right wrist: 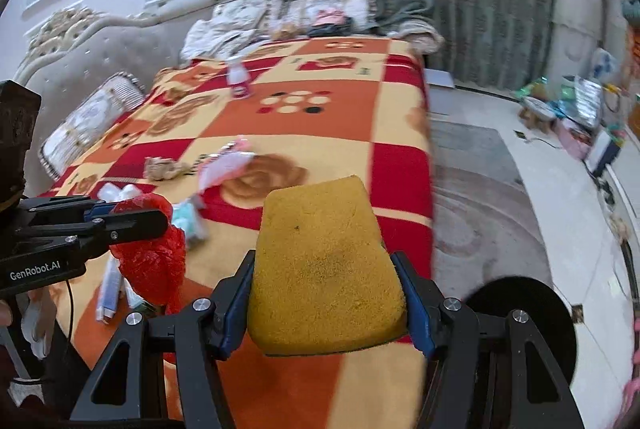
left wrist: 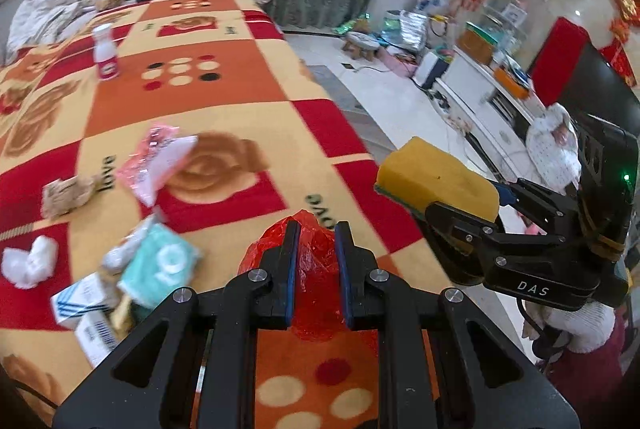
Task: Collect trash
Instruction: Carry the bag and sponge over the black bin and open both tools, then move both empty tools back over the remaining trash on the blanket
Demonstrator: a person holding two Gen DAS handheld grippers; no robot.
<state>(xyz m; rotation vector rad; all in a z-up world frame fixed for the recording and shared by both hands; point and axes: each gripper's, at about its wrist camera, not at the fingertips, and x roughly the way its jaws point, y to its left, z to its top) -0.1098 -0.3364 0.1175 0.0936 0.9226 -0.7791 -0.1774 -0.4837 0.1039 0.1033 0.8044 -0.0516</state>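
My left gripper point(left wrist: 316, 229) is shut on a red plastic bag point(left wrist: 314, 277) and holds it above the blanket; it shows from the side in the right wrist view point(right wrist: 152, 253). My right gripper point(right wrist: 326, 265) is shut on a yellow sponge point(right wrist: 324, 269), also seen in the left wrist view point(left wrist: 438, 177) off the bed's right edge. Trash lies on the blanket: a pink wrapper point(left wrist: 158, 159), a crumpled brown paper point(left wrist: 66, 191), a white tissue wad point(left wrist: 30, 261), a teal tissue pack point(left wrist: 160, 265) and small cartons point(left wrist: 82, 301).
A white bottle point(left wrist: 106, 53) stands far back on the red, orange and cream blanket point(left wrist: 240, 77). Pillows and clothes point(right wrist: 280, 17) lie at the headboard end. A black round bin point(right wrist: 524, 313) sits on the floor to the right. Clutter point(left wrist: 400, 33) lines the far wall.
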